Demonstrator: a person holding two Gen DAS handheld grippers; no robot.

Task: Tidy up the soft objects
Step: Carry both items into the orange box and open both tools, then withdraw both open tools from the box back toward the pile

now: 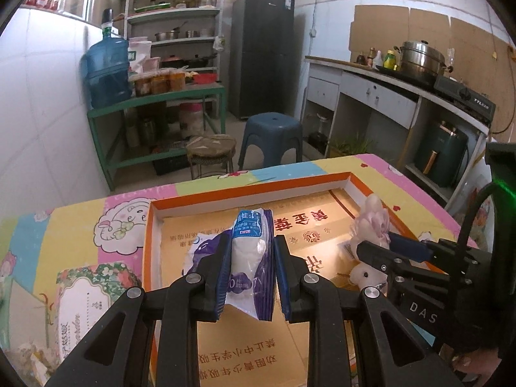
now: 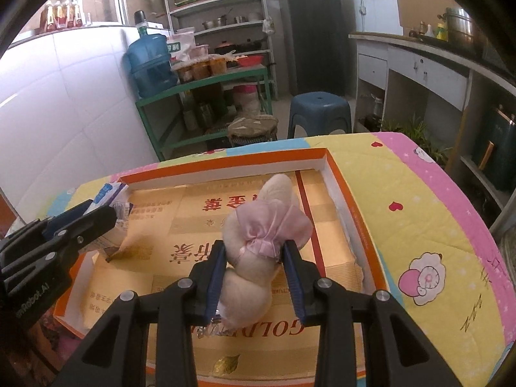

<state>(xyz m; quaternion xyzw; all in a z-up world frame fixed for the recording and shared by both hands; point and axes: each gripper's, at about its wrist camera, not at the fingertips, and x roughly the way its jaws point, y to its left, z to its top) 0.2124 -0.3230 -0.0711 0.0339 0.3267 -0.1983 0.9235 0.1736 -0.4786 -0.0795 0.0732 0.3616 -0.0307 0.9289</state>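
Note:
My left gripper [image 1: 252,251] is shut on a white and purple soft packet [image 1: 250,248] and holds it over the left part of an orange-rimmed cardboard box [image 1: 248,190]. My right gripper [image 2: 254,258] is shut on a cream plush rabbit with a pink bow [image 2: 267,225], held over the right part of the same box [image 2: 225,163]. The rabbit [image 1: 371,222] and the right gripper [image 1: 396,248] show at the right in the left wrist view. The left gripper [image 2: 96,213] with the packet [image 2: 111,193] shows at the left in the right wrist view.
The box lies on a table with a colourful cartoon cloth [image 2: 419,213]. A floral tissue pack [image 1: 93,293] lies left of the box. Beyond the table stand a blue stool [image 1: 274,138], a round stool [image 1: 211,151], a green rack [image 1: 154,103] and a counter [image 1: 403,93].

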